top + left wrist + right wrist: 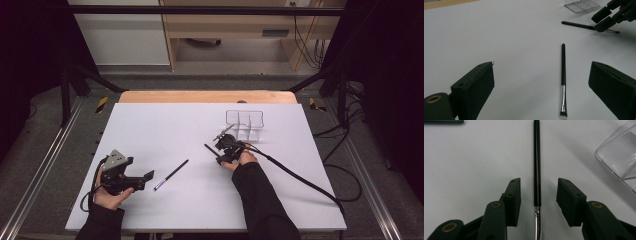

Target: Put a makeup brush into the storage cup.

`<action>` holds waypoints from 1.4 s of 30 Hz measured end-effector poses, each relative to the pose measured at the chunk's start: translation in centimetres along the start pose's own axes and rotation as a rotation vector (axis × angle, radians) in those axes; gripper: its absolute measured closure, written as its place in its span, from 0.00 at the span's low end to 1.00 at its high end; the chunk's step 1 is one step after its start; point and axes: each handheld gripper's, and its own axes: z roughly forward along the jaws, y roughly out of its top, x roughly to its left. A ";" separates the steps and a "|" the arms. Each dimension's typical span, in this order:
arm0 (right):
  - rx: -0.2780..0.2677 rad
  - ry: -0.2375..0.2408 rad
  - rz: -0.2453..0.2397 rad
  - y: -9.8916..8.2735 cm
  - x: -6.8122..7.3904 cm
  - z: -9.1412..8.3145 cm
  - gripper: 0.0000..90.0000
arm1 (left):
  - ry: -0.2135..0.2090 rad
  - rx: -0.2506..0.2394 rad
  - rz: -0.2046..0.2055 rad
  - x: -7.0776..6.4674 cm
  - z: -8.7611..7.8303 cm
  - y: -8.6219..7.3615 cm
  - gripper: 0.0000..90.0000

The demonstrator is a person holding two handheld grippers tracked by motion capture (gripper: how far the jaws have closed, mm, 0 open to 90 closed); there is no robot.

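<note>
The right hand-held gripper (223, 149) sits low over the white worktop (165, 125), its jaws straddling a thin black makeup brush (537, 165) that lies flat between them. In the right gripper view the pads stand apart, a clear gap on each side of the handle, so nothing is clamped yet; the brush's metal ferrule lies just behind the pads and the handle runs straight ahead of them. That lining-up suggests a pinch on the handle near the ferrule, where the brush balances well. A clear plastic organiser (244, 123) stands just beyond and to the right of this gripper, probably where the brush belongs.

The left hand-held gripper (142, 179) rests wide apart and empty near the worktop's front edge. A second brush (563, 75) lies ahead of it between its jaws' lines, bristles nearest, seemingly waiting its turn.
</note>
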 end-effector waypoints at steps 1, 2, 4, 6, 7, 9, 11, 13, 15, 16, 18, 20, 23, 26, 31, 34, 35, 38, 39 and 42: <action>0.002 0.000 -0.004 0.0 0.0 0.1 0.64 | 0.000 0.000 0.001 0.0 0.0 0.0 0.06; 0.006 0.000 -0.008 0.0 0.0 0.1 0.65 | 0.000 -0.001 0.001 0.0 0.0 0.0 0.06; 0.012 0.000 -0.012 0.0 0.0 0.2 0.68 | 0.000 0.000 0.001 0.0 0.0 0.0 0.06; 0.018 0.004 -0.020 -0.1 0.0 0.3 0.72 | 0.000 0.000 -0.001 0.0 0.0 0.0 0.06; 0.021 0.005 -0.024 -0.1 0.0 0.3 0.74 | 0.000 0.000 0.000 0.0 0.0 0.0 0.06; 0.025 0.010 -0.022 -0.1 0.0 0.4 0.76 | 0.000 -0.002 -0.001 0.0 0.0 0.0 0.06; 0.025 0.015 -0.028 -0.1 0.0 0.4 0.79 | -0.001 -0.002 0.000 0.0 0.0 0.0 0.06; 0.029 0.023 -0.025 -0.1 -0.1 0.4 0.82 | 0.000 -0.001 0.001 0.0 0.0 0.0 0.06; 0.032 0.034 -0.033 -0.1 -0.2 0.4 0.84 | -0.001 -0.001 0.001 0.0 0.0 0.0 0.06; 0.031 0.040 -0.033 -0.1 -0.2 0.4 0.86 | -0.001 0.000 0.001 0.0 0.0 0.0 0.06; 0.034 0.051 -0.032 0.0 -0.2 0.4 0.88 | -0.001 0.000 0.001 0.0 0.0 0.0 0.06; 0.033 0.059 -0.035 -0.1 -0.3 0.4 0.91 | -0.001 0.000 -0.001 0.0 0.1 0.0 0.07; 0.035 0.069 -0.041 0.0 -0.3 0.4 0.93 | -0.002 -0.001 0.001 0.0 0.0 0.0 0.07; 0.034 0.076 -0.054 0.0 -0.4 0.4 0.93 | -0.003 0.001 0.003 0.0 0.1 0.0 0.07; 0.033 0.083 -0.078 -0.1 -0.4 0.4 0.93 | -0.003 0.003 0.005 0.0 0.1 0.0 0.07; 0.028 0.078 -0.082 -0.1 -0.4 0.3 0.86 | -0.004 0.004 0.005 0.0 0.1 0.0 0.07; 0.024 0.074 -0.078 -0.1 -0.3 0.2 0.82 | -0.004 0.004 0.004 0.0 0.1 0.0 0.07; 0.009 0.070 -0.078 0.0 -0.2 -0.3 0.78 | -0.004 0.001 0.003 -0.1 0.1 0.0 0.07; 0.007 0.067 -0.078 0.0 -0.3 -0.4 0.77 | -0.004 0.000 0.004 -0.1 0.1 0.0 0.07; 0.018 0.051 -0.086 0.3 -0.4 -0.8 0.75 | -0.005 0.004 0.005 0.0 0.1 0.0 0.07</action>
